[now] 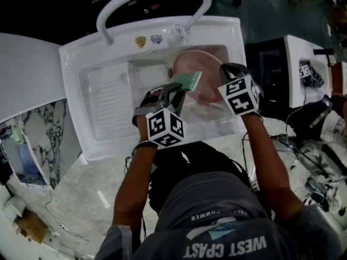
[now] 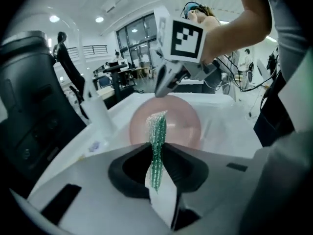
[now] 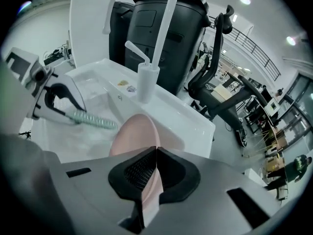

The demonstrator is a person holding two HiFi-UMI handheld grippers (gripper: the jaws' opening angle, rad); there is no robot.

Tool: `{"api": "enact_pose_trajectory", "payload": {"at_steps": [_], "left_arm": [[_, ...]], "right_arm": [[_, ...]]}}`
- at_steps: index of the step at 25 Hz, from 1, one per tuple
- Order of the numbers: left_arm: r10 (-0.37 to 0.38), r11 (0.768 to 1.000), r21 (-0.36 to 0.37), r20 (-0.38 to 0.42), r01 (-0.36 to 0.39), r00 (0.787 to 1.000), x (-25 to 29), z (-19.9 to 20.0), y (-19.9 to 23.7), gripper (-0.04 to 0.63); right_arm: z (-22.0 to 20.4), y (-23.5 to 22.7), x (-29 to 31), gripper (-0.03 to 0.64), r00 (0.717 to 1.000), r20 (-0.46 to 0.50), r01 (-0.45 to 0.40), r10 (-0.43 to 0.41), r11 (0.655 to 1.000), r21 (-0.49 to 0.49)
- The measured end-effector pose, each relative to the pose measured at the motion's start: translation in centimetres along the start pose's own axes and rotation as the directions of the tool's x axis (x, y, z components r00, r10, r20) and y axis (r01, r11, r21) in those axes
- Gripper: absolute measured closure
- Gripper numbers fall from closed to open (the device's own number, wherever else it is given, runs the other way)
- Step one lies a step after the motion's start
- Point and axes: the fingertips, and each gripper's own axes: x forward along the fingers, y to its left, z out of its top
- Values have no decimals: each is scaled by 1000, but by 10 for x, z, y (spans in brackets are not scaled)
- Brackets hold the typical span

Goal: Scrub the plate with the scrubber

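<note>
Head view: shirt (image 1: 227, 223) reads "WEST COAST"; left claw (image 1: 174, 90) grips scrubber (image 1: 188, 80).

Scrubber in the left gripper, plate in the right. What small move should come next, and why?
Probably ease the left gripper forward until the green scrubber meets the pink plate's face. The right gripper clamps the plate's rim over the sink, and in the right gripper view the scrubber looks just off it.

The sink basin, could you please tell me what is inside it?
A pink plate, gripped at its rim by the right gripper, and a green scrubber in the left gripper. The basin floor beneath the plate is covered.
</note>
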Motion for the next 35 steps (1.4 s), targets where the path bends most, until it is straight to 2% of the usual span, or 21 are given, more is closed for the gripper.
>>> {"api": "enact_pose_trajectory", "payload": {"at_steps": [3,7,11,14,20,22,25,29,32,35], "left_arm": [[152,988,-5,-29,-152,988,-31,-17,47,518],[315,949,5,-98,-316,944,-62,-48,107,518],[413,911,84,-152,-404,898,-77,-70,153,517],[440,896,143,-166,-420,883,-73,-76,177,517],[438,885,260,-180,-386,881,-45,-81,195,512],[432,884,278,-182,-376,883,-38,-80,197,508],[405,895,280,-189,-346,894,-28,-80,197,497],[359,920,230,-175,-316,917,-24,-78,195,480],[332,939,140,-126,-315,935,-30,-73,192,463],[337,940,79,-86,-331,937,-41,-70,192,460]], "right_arm": [[-1,1,-1,581,1000,1,-4,4,1000,4],[-2,3,-2,581,1000,2,-10,10,1000,12],[-2,4,-2,581,1000,4,-13,13,1000,17],[-3,3,-1,581,1000,0,-16,16,1000,27],[-7,1,1,581,1000,-4,-25,25,997,67],[-9,0,1,581,999,-5,-32,32,995,90],[-14,-2,2,581,998,-4,-54,55,987,151],[-20,-2,2,583,994,22,-105,103,956,272],[-24,-2,2,583,988,55,-155,145,915,373],[-27,1,0,584,979,89,-206,186,863,462]]}}
